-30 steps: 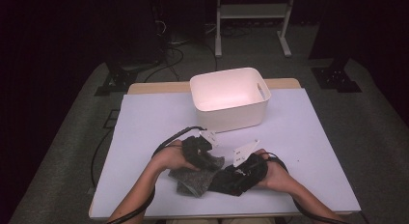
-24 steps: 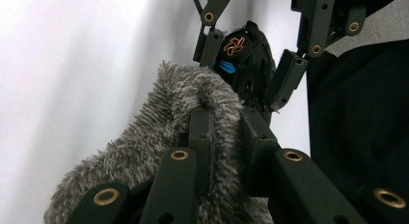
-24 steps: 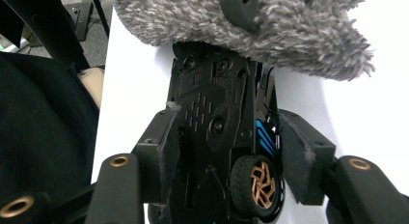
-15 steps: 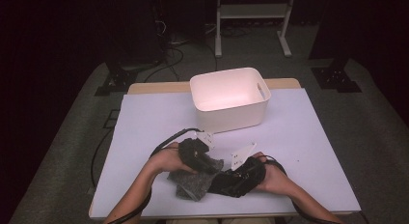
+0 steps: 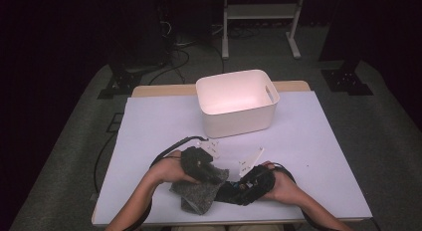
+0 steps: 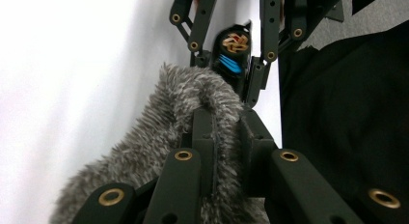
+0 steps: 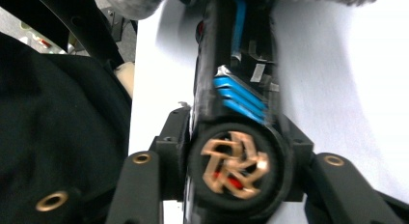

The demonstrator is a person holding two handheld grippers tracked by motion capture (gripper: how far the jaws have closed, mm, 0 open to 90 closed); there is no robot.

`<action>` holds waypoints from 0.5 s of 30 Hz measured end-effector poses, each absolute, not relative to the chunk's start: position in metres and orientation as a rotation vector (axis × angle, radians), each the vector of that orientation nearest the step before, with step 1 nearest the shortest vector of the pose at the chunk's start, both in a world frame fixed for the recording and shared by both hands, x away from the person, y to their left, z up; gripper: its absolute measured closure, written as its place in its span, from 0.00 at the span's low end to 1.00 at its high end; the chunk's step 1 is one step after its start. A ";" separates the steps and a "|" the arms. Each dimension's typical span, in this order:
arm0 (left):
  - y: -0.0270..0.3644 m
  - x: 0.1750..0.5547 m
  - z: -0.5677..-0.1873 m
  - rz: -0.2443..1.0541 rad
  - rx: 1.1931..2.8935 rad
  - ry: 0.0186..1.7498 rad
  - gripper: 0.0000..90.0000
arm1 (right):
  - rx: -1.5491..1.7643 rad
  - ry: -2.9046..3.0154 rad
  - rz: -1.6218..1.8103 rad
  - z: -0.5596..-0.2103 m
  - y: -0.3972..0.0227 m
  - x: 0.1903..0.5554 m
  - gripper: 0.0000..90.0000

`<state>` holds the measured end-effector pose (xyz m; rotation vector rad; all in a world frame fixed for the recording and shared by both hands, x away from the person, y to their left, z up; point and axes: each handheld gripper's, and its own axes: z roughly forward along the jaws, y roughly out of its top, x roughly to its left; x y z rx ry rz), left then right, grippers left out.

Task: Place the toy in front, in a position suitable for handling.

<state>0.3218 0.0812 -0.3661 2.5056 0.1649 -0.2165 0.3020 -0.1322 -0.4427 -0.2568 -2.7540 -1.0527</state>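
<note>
At the table's front edge, my left gripper (image 5: pixel 215 175) is shut on a grey fuzzy cloth (image 5: pixel 198 196). In the left gripper view the jaws (image 6: pixel 224 120) pinch a fold of that cloth (image 6: pixel 154 137). My right gripper (image 5: pixel 240 187) lies just right of it. Its jaws (image 7: pixel 235 137) have just been closing and now clamp a black cylinder (image 7: pixel 226 64) with blue stripes and a gold emblem on its end cap. The far end of the cylinder (image 6: pixel 235 45) reaches the cloth (image 7: pixel 135 2); how far it goes in is hidden.
An empty white bin (image 5: pixel 238 104) stands at the middle back of the white table (image 5: pixel 149 126). Small white plates (image 5: pixel 251 161) stick up from the grippers. The person's dark clothing (image 6: pixel 347 113) is close behind the front edge.
</note>
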 end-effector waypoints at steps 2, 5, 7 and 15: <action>0.083 0.324 -0.362 -0.182 2.514 0.176 0.90 | -0.207 -2.864 -1.067 -0.439 -0.132 0.299 0.68; 0.083 0.328 -0.355 -0.150 2.520 0.185 0.90 | -0.189 -2.919 -1.053 -0.436 -0.131 0.305 0.69; 0.079 0.331 -0.353 -0.122 2.536 0.180 0.90 | -0.159 -2.961 -1.035 -0.435 -0.129 0.309 0.68; 0.079 0.326 -0.370 -0.120 2.532 0.182 0.90 | -0.206 -2.935 -1.143 -0.436 -0.143 0.313 0.57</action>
